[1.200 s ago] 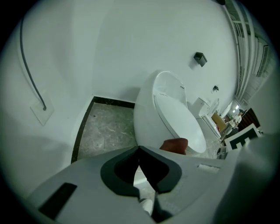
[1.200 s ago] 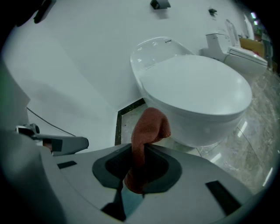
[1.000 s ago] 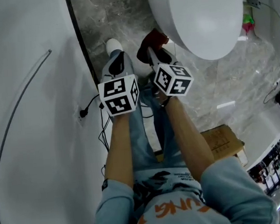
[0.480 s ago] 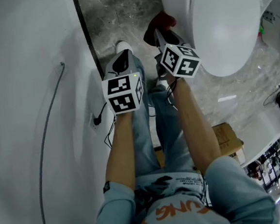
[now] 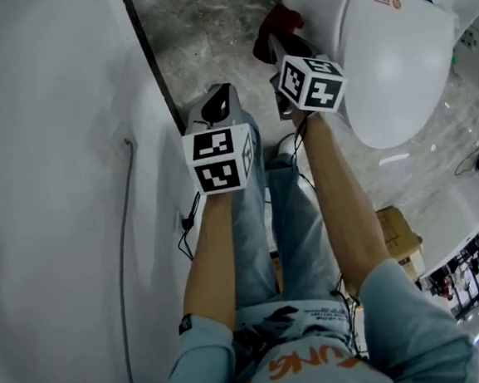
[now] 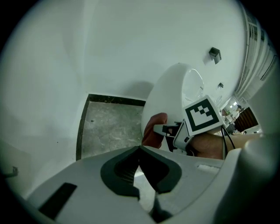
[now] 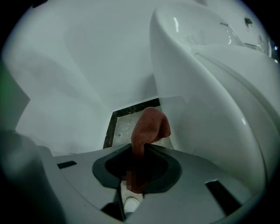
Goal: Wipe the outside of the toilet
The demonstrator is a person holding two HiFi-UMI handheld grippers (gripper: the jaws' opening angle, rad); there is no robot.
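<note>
Right gripper [image 7: 142, 151]: jaws clamped on the rust-red folded cloth [image 7: 151, 124], which stands out past the tips so that fabric, not plastic, meets the porcelain. In the right gripper view the cloth sits at frame centre, just beside the curved outer wall of the white ceramic toilet [image 7: 210, 100] that fills the right half; contact cannot be confirmed. Left gripper [image 6: 140, 149]: jaws together, nothing between them. In the head view it hangs at centre over the person's blue-jeaned leg [image 5: 247, 227], apart from the bowl, probably to stay out of the wiping path. Grey marbled floor [image 5: 209, 31] occupies the upper centre, between the white wall [image 5: 53, 161] at left and the toilet
</note>
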